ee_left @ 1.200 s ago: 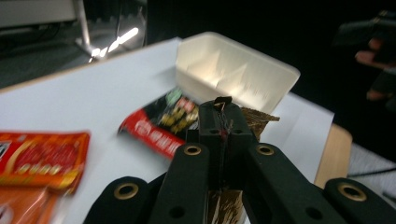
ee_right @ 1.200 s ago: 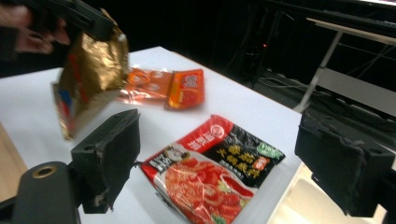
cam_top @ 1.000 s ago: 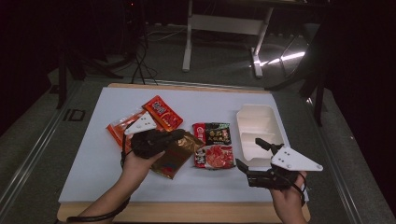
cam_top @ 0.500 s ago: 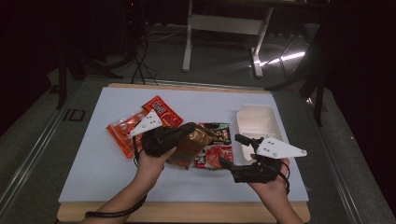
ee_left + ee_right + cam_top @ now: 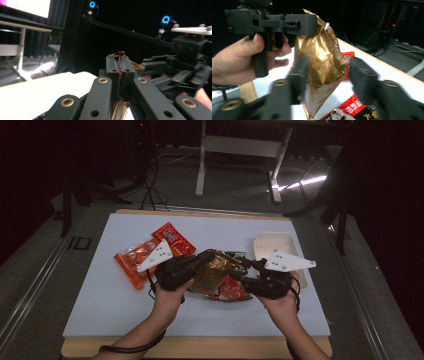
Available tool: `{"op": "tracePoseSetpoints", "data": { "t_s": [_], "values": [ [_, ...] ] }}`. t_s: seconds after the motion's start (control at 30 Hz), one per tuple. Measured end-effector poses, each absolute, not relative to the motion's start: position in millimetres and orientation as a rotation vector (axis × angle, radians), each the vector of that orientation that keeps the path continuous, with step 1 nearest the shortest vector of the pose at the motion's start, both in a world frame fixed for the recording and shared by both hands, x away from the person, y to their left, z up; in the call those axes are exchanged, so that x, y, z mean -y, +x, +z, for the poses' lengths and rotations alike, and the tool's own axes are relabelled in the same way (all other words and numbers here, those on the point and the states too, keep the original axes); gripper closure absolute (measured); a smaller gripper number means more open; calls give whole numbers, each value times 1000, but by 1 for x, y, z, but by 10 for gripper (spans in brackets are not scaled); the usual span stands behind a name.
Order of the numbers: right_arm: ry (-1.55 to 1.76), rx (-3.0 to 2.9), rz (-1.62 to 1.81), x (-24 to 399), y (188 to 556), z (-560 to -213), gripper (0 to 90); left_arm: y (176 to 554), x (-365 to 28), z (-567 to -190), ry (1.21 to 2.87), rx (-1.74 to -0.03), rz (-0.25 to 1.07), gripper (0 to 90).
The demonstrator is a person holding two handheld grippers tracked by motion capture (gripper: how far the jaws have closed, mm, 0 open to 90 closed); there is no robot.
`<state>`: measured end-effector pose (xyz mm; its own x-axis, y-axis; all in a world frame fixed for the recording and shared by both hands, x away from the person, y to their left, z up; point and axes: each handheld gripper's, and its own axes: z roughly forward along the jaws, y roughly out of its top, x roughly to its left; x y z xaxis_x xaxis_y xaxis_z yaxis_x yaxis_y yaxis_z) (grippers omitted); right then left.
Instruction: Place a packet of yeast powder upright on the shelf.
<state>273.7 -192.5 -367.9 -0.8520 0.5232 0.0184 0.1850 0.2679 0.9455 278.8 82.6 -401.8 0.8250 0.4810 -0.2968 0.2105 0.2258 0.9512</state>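
Observation:
A crinkled gold snack packet [image 5: 212, 272] hangs above the white mat, held by its top edge. My left gripper [image 5: 207, 256] is shut on that edge; in the left gripper view the foil [image 5: 119, 53] pokes out above the pressed-together jaws. My right gripper [image 5: 239, 276] has come in from the right at the packet's lower half. Its jaws have just been closing and stand on either side of the gold packet [image 5: 322, 60]. The left jaw is at the foil's edge, and a gap shows at the right jaw. The left gripper [image 5: 294, 25] is seen above, gripped by a hand.
A red noodle packet [image 5: 232, 290] lies under the gold one, with a dark green packet [image 5: 235, 255] behind it. Two more red and orange packets [image 5: 172, 239] lie at the left. A white lidless box [image 5: 275, 245] stands behind the right hand. The mat [image 5: 100, 290] covers a wooden table.
The left gripper lifted the gold packet and carried it right, toward the middle. The right gripper moved left from beside the white box, and its jaws narrowed around the packet.

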Motion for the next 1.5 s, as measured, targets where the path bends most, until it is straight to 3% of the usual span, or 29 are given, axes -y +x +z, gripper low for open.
{"op": "tracePoseSetpoints", "data": {
  "t_s": [0.13,0.33,0.53,0.73,0.8,0.83,1.0,1.13,1.23,1.5],
  "values": [
    [648,-2264,1631,193,281,-366,616,279,-81,-402,1333,-609,161,893],
    [630,-2327,1673,195,291,-362,838,278,-79,-401,1348,-594,189,891],
    [586,-2390,1674,198,294,-358,883,276,-80,-401,1386,-560,241,858],
    [567,-2429,1652,200,298,-355,892,276,-85,-397,1411,-581,262,608],
    [555,-2449,1644,200,299,-354,895,276,-87,-395,1430,-595,259,465],
    [549,-2457,1630,200,300,-354,895,276,-88,-394,1437,-594,262,441],
    [539,-2484,1620,202,305,-351,897,275,-92,-394,1507,-603,256,155],
    [532,-2495,1608,204,308,-349,896,270,-92,-395,1564,-605,330,126],
    [519,-2504,1611,206,309,-348,896,270,-96,-397,1566,-602,339,12],
    [496,-2517,1604,211,314,-342,895,267,-107,-403,1574,-587,319,12]
  ]
}}
